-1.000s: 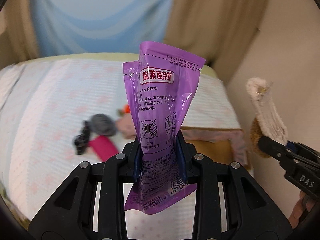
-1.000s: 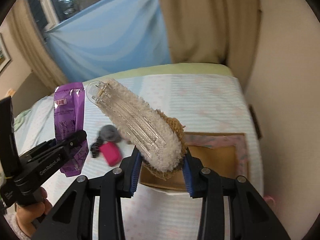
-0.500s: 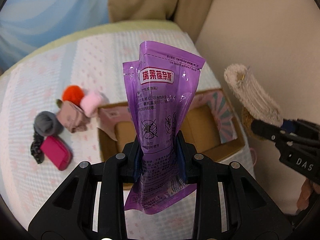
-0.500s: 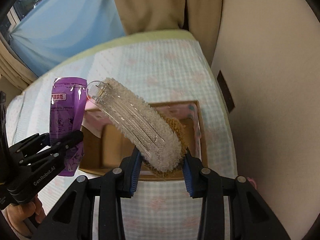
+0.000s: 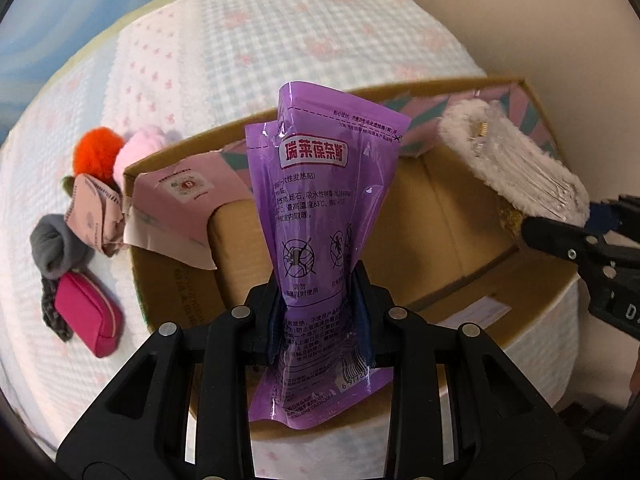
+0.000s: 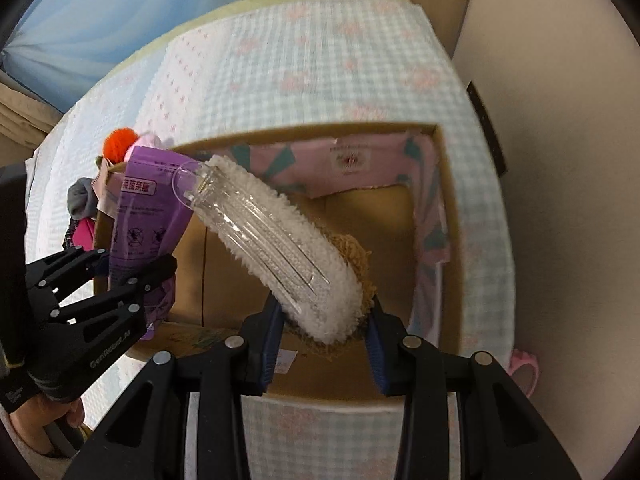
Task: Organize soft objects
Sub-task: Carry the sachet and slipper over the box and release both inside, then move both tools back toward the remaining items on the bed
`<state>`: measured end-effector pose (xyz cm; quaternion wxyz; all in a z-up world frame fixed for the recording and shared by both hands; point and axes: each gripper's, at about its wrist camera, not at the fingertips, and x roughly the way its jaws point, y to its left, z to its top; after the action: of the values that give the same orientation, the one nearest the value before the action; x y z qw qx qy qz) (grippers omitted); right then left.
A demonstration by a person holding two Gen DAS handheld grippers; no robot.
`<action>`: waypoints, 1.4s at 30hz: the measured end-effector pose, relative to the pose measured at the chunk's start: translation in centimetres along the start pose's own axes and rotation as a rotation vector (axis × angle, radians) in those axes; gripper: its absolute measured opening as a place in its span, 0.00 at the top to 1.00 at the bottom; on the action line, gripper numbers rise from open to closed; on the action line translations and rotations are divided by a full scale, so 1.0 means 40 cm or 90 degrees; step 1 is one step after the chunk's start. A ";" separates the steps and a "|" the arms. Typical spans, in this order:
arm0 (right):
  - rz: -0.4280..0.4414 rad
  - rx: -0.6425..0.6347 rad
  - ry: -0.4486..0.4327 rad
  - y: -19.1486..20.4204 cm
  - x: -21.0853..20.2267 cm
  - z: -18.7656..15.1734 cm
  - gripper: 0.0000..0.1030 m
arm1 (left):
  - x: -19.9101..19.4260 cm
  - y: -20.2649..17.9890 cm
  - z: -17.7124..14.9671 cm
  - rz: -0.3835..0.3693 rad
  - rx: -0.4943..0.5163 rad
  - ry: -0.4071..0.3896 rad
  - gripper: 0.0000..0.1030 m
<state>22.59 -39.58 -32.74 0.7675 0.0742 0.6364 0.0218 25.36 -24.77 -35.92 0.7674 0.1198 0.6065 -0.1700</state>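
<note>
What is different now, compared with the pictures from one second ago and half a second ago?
Both grippers moved forward and tilted down, so they now hang above the open cardboard box, which was farther off before. The left gripper keeps its hold on the purple pouch, and the right gripper on the fluffy white item. Nothing was let go. The small soft things beside the box stayed on the bed.

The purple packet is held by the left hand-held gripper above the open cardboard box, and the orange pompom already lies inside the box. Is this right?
Not quite. In the left wrist view the orange pompom lies on the bedspread outside the cardboard box, beside its left wall. The rest holds: the left hand-held gripper holds the purple packet above it.
</note>
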 end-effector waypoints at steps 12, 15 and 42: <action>0.021 0.055 -0.025 -0.031 0.009 -0.020 0.00 | -0.020 0.021 -0.006 0.011 -0.013 0.018 0.00; 0.017 0.046 -0.034 -0.023 -0.001 -0.029 0.00 | -0.036 0.025 -0.015 0.008 -0.018 0.013 0.00; -0.032 -0.025 -0.254 0.250 -0.567 -0.185 0.00 | -0.654 0.164 -0.218 0.017 -0.093 -0.222 0.00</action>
<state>11.65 -31.98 -10.57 0.8798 0.0466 0.4731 -0.0001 14.86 -12.35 -12.70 0.8698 0.0405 0.4732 -0.1338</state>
